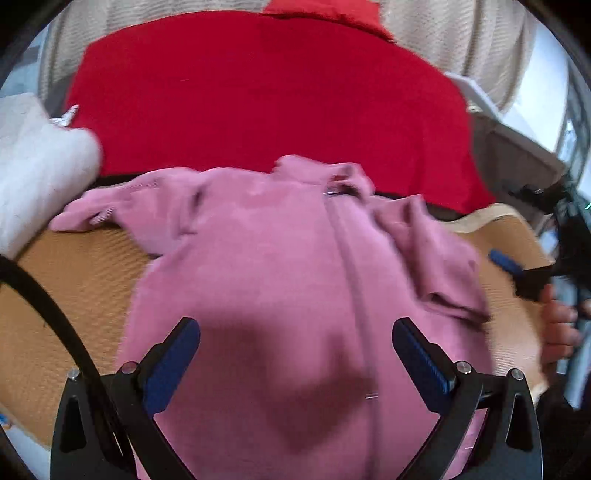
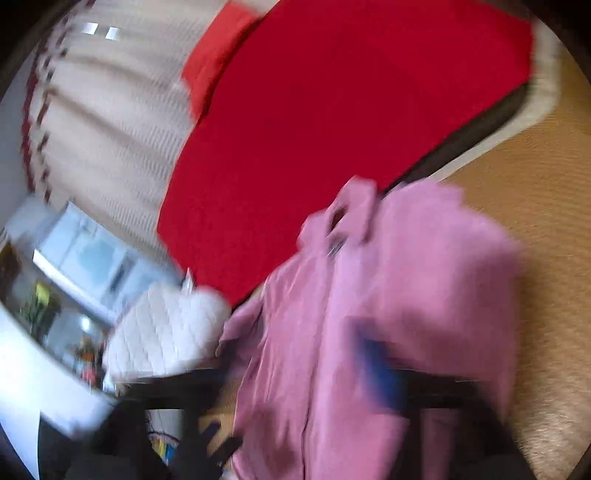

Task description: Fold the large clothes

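- Basically no readable writing, brand or label anywhere; both views blurred, right wrist view worst.
- Surface: tan woven mat (image 1: pixel 81 280) on what looks like a bed, pale border at its far edge; red blanket (image 1: pixel 266 96) covers the far part beyond it, a lighter red piece (image 2: pixel 214 62) at the blanket's far end.
- Room: cream ribbed curtain (image 1: pixel 454 33) behind the bed; window or glass area, too blurred to detail, at left of the right wrist view.
- Pink zip-front garment (image 1: pixel 280 258) lies front-up on the mat, collar toward the red blanket and touching its near edge, sleeves bunched at both sides, zipper running down the middle.
- White quilted bundle (image 1: pixel 40 170) at the mat's left edge, just beside the garment's sleeve.
- Left gripper (image 1: pixel 295 347): jaws apart, above the garment's lower body, nothing between the blue pads.
- Right gripper (image 2: pixel 303 398): jaws wide apart, over the garment, blurred; not clamped on cloth. Seen at the mat's right edge in the left wrist view, a person's hand (image 1: pixel 557 328) behind it.
- Black cable (image 1: pixel 48 306) crosses the left wrist view's lower left.
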A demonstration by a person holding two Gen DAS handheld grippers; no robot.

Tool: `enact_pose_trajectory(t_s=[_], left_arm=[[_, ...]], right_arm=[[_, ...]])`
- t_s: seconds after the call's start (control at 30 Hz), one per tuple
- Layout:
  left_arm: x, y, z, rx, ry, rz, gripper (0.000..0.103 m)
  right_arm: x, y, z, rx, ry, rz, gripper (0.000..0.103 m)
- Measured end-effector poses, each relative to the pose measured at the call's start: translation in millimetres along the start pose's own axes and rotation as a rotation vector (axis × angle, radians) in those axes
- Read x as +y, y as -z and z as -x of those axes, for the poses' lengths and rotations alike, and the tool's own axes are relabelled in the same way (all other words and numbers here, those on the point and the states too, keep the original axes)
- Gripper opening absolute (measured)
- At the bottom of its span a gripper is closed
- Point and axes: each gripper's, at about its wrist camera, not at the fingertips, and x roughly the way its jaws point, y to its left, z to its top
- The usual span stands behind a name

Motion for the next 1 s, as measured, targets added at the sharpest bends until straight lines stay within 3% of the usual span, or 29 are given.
enact_pose_trajectory(t_s=[0.17, 0.4, 0.5, 0.57, 0.7, 0.77, 0.83, 1.0], left_arm=[[-65, -13, -14, -0.003, 0.071, -0.142, 0.103], [-127, -26, -72, 0.125, 0.210, -0.222, 0.102], [-133, -34, -98, 0.179, 0.254, -0.206, 0.087], [-131, -37, -112, 0.220, 0.290, -0.180, 0.061], [-129, -34, -130, 0.289, 0.328, -0.158, 0.047], [-129, -32, -131, 0.298, 0.342, -0.162, 0.026], [-128, -34, -134, 0.307, 0.334, -0.164, 0.013], [-111, -56, -117, 0.266, 0.361, -0.114, 0.006]], right_arm=[[-34, -11, 19, -0.033, 0.034, -0.113, 0.101], [-57, -27, 42, -0.071, 0.035, -0.185, 0.088], [-62, -29, 46, -0.065, 0.042, -0.182, 0.087], [-63, -30, 48, -0.061, 0.045, -0.176, 0.086], [-62, -31, 46, -0.053, 0.040, -0.162, 0.086], [-58, -31, 43, -0.049, 0.058, -0.134, 0.086], [-53, -30, 40, -0.049, 0.080, -0.101, 0.085], [-46, -28, 37, -0.063, 0.132, -0.043, 0.085]])
